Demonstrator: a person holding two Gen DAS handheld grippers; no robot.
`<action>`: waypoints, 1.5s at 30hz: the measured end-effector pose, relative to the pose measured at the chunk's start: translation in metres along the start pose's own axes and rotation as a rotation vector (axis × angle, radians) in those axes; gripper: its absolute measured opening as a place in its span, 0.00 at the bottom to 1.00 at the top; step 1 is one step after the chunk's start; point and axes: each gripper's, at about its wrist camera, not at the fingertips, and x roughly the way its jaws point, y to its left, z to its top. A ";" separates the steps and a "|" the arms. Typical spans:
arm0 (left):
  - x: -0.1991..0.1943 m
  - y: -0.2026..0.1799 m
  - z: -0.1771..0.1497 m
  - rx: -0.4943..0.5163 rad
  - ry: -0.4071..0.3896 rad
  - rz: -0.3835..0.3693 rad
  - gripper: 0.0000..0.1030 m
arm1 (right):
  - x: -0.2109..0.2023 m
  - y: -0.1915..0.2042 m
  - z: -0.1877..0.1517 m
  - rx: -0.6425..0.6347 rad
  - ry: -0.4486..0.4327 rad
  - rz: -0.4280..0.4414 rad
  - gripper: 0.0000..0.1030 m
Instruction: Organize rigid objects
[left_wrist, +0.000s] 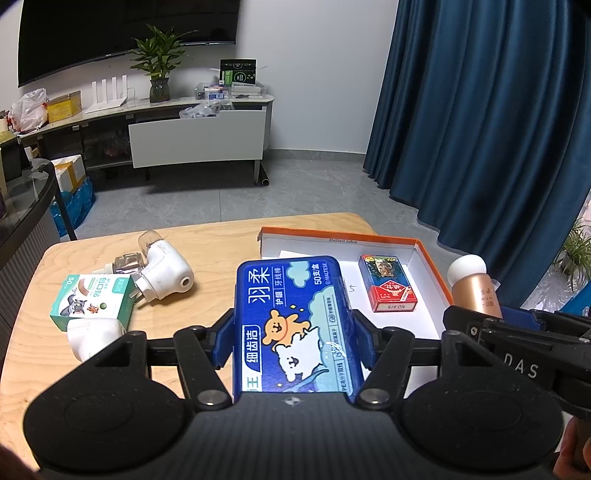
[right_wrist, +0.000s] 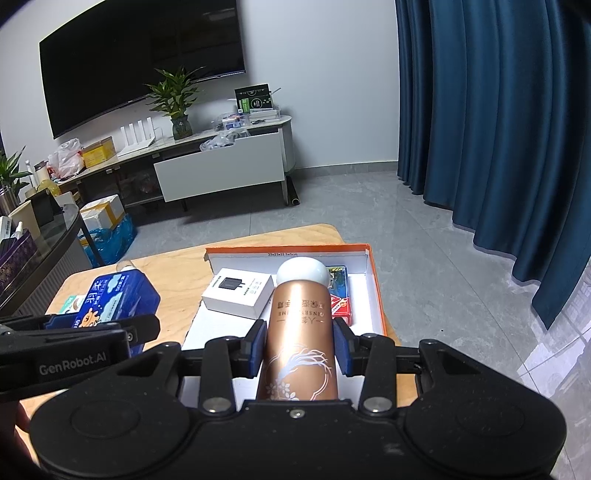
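Our left gripper is clenched on the blue floss-pick box, its blue pads pressed against both long sides, and we carry the box above the wooden table, at the near left edge of the orange-rimmed tray. Our right gripper grasps the rose-gold bottle around its body, the white round cap pointing away from us, over the near part of the tray.

Inside the tray we see a red card deck lying flat toward the far right, partly hidden by the bottle in the right wrist view, and a white charger box at the far left.

On the table to the left of the tray lie a green-and-white carton, a white device with a clear nozzle just beyond it, and another white object touching the carton's near side.
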 end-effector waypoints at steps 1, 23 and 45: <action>0.000 0.000 0.000 0.000 0.001 -0.001 0.62 | 0.000 0.000 0.000 0.000 0.001 -0.001 0.46; 0.001 0.001 -0.001 0.009 0.005 -0.010 0.62 | 0.006 0.002 -0.001 0.001 0.011 -0.010 0.46; 0.003 0.003 -0.001 0.006 0.013 -0.016 0.62 | 0.010 0.002 -0.002 0.002 0.018 -0.011 0.46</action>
